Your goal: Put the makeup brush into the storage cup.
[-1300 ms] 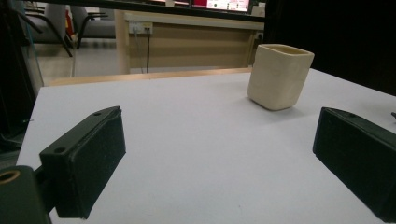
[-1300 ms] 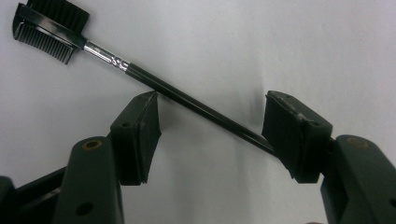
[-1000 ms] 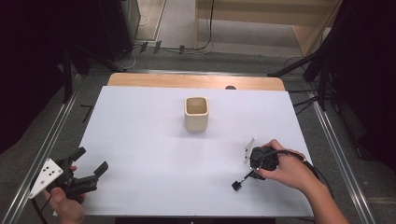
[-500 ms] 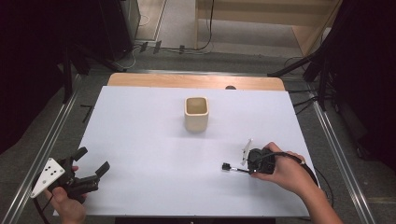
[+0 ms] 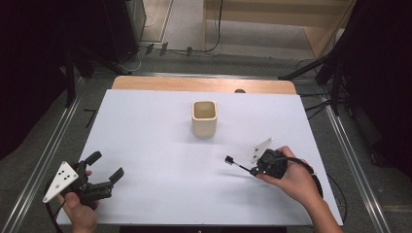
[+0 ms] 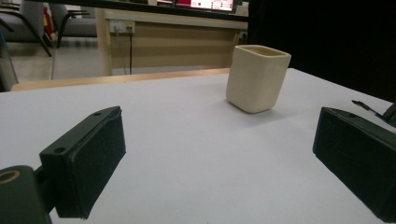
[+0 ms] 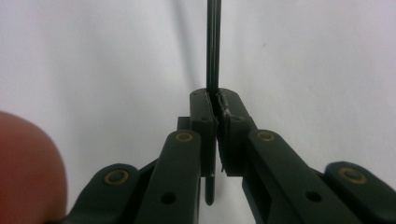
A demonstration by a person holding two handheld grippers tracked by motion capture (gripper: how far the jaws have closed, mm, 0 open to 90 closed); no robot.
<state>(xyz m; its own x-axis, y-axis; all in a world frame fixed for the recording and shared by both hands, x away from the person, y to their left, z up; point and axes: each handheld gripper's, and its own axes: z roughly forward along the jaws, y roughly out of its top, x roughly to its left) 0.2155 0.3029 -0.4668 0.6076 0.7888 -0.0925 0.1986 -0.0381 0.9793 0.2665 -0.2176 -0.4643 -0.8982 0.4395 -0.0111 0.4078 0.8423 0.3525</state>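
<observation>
I had the right hand-held gripper [image 5: 252, 169] closed tight on a thin black stick [image 7: 213, 46]. In the right gripper view, the stick ran straight up between the two jaws, and a short bit poked out below them. From the high view, the stick pointed left and a little up the bench [image 5: 145, 126], with a small dark tip at its far end. It was low over the white top, on the right side.

The cream cup [image 5: 204, 118] stood upright near the middle of the bench, well apart from the stick. It looked empty from above.

My left hand-held gripper [image 5: 104, 177] was open wide, near the left front corner, holding nothing. In its own view I could see the cup between its two jaws, far off.

I think the stick was meant to go in the cup. To do that well, I would lift the stick, tip it so it points down, bring it over the cup's mouth, and only then let go.
</observation>
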